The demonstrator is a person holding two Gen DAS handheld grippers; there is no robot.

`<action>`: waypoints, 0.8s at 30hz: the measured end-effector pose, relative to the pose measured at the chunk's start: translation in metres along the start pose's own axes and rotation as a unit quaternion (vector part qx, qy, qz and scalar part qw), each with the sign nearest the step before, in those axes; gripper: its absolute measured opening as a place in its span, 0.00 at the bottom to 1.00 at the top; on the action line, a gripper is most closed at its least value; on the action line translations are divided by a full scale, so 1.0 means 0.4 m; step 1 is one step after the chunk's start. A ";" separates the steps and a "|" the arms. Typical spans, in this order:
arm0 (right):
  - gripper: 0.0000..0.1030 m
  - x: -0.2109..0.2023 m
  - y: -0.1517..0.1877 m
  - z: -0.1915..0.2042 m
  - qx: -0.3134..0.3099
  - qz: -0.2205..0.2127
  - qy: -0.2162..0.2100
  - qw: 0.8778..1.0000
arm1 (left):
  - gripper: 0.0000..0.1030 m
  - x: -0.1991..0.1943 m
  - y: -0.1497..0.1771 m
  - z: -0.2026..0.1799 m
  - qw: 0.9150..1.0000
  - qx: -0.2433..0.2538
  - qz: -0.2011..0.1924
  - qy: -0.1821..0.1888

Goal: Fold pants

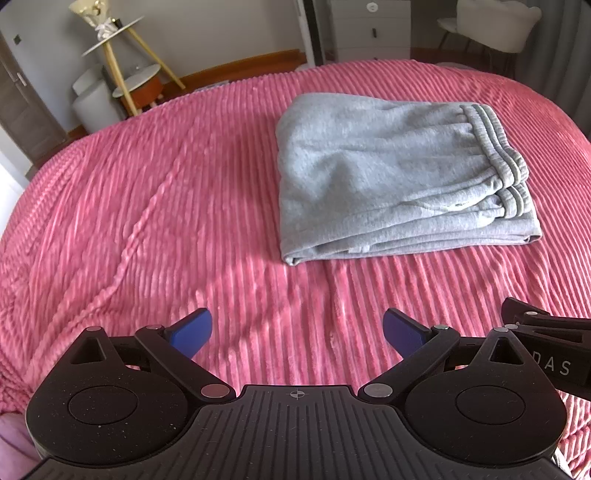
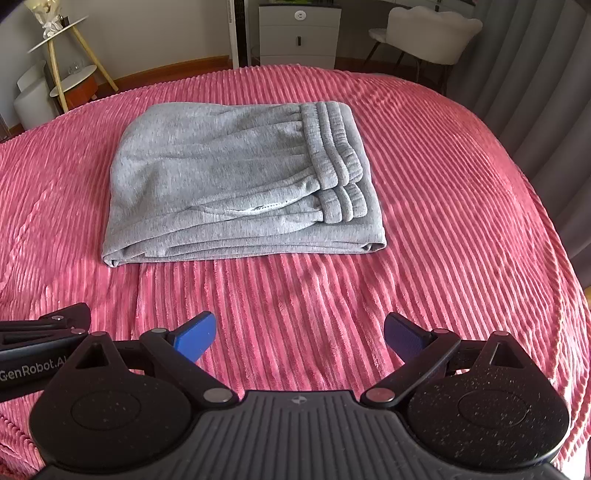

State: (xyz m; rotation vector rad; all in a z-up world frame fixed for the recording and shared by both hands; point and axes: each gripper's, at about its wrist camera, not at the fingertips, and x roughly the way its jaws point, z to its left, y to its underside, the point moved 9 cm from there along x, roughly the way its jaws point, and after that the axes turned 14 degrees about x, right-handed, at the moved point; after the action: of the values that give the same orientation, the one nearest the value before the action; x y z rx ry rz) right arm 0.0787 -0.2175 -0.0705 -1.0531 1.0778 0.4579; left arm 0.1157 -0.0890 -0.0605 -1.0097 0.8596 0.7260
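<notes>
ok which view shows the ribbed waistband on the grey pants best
The right wrist view: the waistband sits near mid-frame, with its ribs clearly separated on the folded grey pants. The left wrist view shows it too, but further right and more foreshortened.

Pink bed (image 2: 443, 184); folded grey pants (image 2: 236, 177)

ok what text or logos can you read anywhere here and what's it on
"GenRobot.A", cut off after that: on the left gripper body, seen from the right wrist view.
"DAS", start hidden: on the right gripper body, seen from the left wrist view.
Nothing readable on the grey pants or the white drawer unit.
</notes>
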 end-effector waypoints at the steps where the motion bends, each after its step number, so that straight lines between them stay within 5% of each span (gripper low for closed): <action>1: 0.95 0.000 0.000 0.000 -0.001 0.000 0.000 1.000 | 0.99 0.000 0.000 0.000 1.000 0.000 0.000 0.001; 24: 0.95 0.002 -0.004 0.000 0.000 -0.002 0.002 1.000 | 0.99 -0.003 -0.004 -0.003 1.000 0.002 -0.002 0.000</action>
State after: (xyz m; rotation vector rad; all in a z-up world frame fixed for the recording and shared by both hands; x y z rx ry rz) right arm 0.0802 -0.2185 -0.0704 -1.0553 1.0787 0.4526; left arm 0.1160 -0.0907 -0.0590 -1.0084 0.8591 0.7206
